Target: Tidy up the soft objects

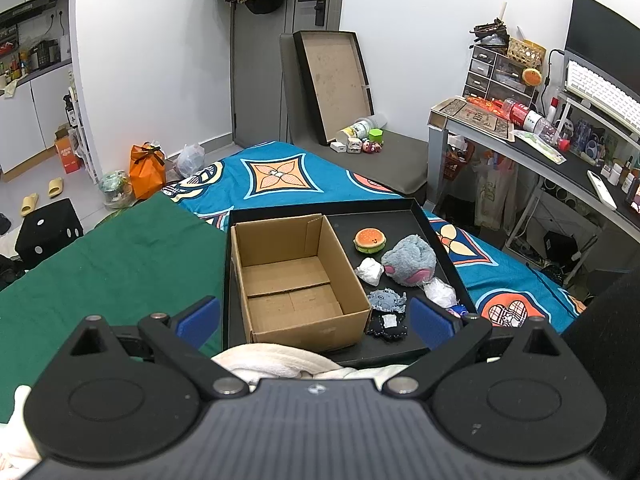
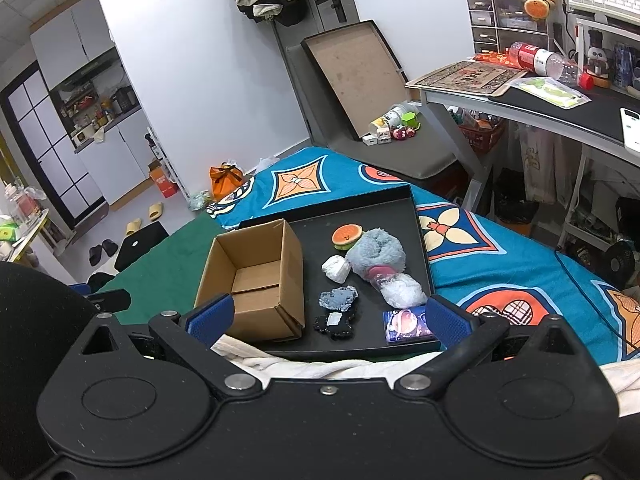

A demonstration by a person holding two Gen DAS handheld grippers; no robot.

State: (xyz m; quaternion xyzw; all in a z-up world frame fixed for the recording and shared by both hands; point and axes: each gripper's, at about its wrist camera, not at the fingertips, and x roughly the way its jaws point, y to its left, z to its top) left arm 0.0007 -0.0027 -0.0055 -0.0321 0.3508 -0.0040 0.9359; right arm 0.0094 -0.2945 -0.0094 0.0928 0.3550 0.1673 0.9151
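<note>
A black tray lies on the bed and holds an empty cardboard box on its left side. To the box's right lie a burger toy, a grey-blue plush, two white crumpled wads, a denim patch, a dark fabric piece and a small blue pack. My left gripper stands open just short of the tray's near edge, nothing between its fingers. My right gripper is open too, equally short of the tray.
A green cloth covers the bed left of the tray, over a blue patterned sheet. A white towel lies at the tray's near edge. A grey chair with a leaning box lid and a cluttered desk stand beyond.
</note>
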